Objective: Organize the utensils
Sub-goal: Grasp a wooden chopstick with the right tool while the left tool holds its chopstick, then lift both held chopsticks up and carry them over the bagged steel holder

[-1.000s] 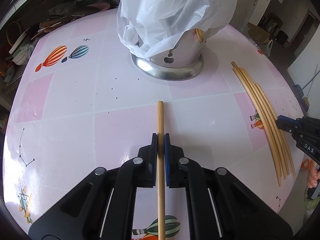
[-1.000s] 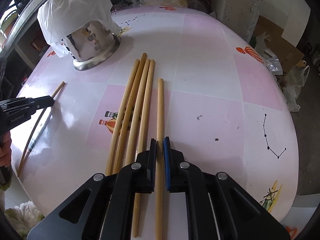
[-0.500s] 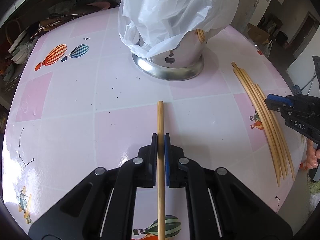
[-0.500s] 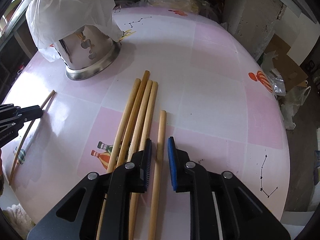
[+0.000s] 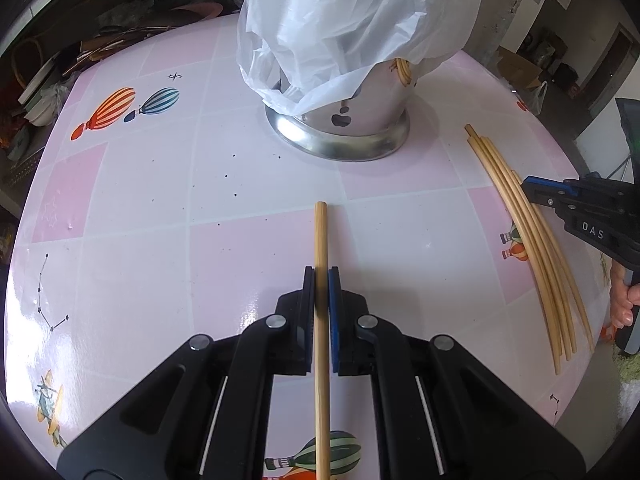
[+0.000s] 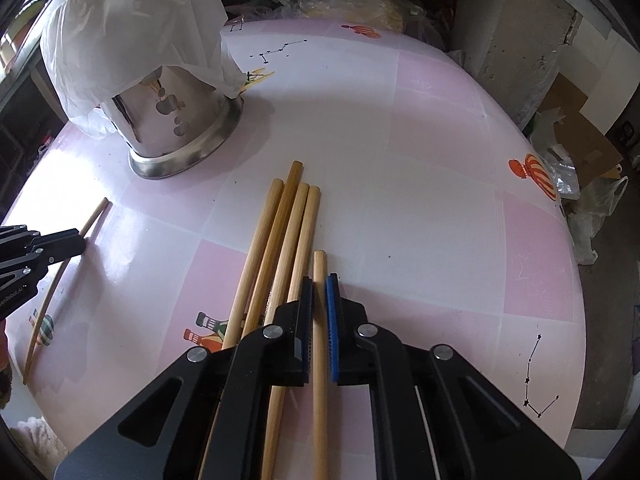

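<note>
Here, each hand of the person holds a black gripper over a round table [image 5: 132,208] with a pink and white checked cover. The cover has little pictures of hot-air balloons, stars and a plane on it. The left gripper [image 5: 321,280] has its jaws squeezed tight on one wooden chopstick [image 5: 321,248]. That stick pokes out past the fingertips, out over the middle of the tabletop and toward the far edge, and its back end runs under the gripper toward the near edge. The right gripper [image 6: 319,292] has its jaws closed on another single chopstick [image 6: 319,268], with the black pad on one side and the blue pad on the other, and only a short bit of the stick shows past the tips. Just to the left of it in the right camera's view lies a bunch of four chopsticks [image 6: 280,232], side by side and touching each other, flat on the tabletop. In the left camera's view the same bunch lies close to the right edge of the table. A shiny metal utensil holder [image 5: 352,120] with small cut-out holes stands toward the far edge of the tabletop. A crinkly white plastic bag [image 5: 352,20] covers its top and hangs down its sides. Past the far edge there are dark shelves and clutter, too blurry to tell apart.
</note>
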The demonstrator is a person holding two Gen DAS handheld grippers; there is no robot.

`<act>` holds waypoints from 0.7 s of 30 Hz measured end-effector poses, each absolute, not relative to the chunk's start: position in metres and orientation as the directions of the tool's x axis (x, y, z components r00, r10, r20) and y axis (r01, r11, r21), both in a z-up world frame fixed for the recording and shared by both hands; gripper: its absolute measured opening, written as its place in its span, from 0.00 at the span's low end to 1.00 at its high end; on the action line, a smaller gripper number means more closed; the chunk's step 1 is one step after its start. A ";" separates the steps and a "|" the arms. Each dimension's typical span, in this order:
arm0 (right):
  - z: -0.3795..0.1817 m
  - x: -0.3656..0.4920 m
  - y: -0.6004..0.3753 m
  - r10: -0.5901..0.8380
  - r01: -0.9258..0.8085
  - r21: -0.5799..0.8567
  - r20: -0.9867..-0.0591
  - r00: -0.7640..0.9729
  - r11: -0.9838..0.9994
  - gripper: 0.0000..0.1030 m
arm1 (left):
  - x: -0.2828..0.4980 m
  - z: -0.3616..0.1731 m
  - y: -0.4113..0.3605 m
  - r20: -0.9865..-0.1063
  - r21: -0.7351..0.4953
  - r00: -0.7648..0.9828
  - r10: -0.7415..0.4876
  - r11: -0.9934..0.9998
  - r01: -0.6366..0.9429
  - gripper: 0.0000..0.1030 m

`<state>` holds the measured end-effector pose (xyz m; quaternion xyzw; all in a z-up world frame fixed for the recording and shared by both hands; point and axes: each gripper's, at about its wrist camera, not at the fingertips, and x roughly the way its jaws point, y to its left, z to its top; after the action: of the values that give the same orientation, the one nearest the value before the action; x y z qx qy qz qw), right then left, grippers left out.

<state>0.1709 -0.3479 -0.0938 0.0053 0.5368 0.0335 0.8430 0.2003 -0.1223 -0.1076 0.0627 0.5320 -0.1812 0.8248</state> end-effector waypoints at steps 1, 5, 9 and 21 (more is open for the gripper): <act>-0.094 0.170 -0.349 0.076 -0.045 0.063 -0.903 0.423 0.997 0.07 | 0.200 -0.108 -0.122 -0.900 -0.088 0.369 -0.231 0.927 0.365 0.05; -0.087 0.163 -0.352 0.099 -0.028 0.097 -0.886 0.452 0.995 0.07 | 0.200 -0.108 -0.122 -0.900 -0.089 0.370 -0.231 0.928 0.362 0.05; -0.068 0.153 -0.359 0.109 -0.004 0.124 -0.858 0.502 0.992 0.07 | 0.200 -0.108 -0.119 -0.895 -0.105 0.374 -0.245 0.929 0.355 0.05; 0.011 0.106 -0.387 0.133 0.033 0.215 -0.712 0.690 0.976 0.07 | 0.212 -0.112 -0.089 -0.860 -0.304 0.322 -0.396 0.904 0.300 0.05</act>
<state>0.1056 -0.3865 0.0108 0.1058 0.3931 0.0272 0.9130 0.2122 -0.0887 -0.1115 -0.0445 0.5414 -0.2143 0.8118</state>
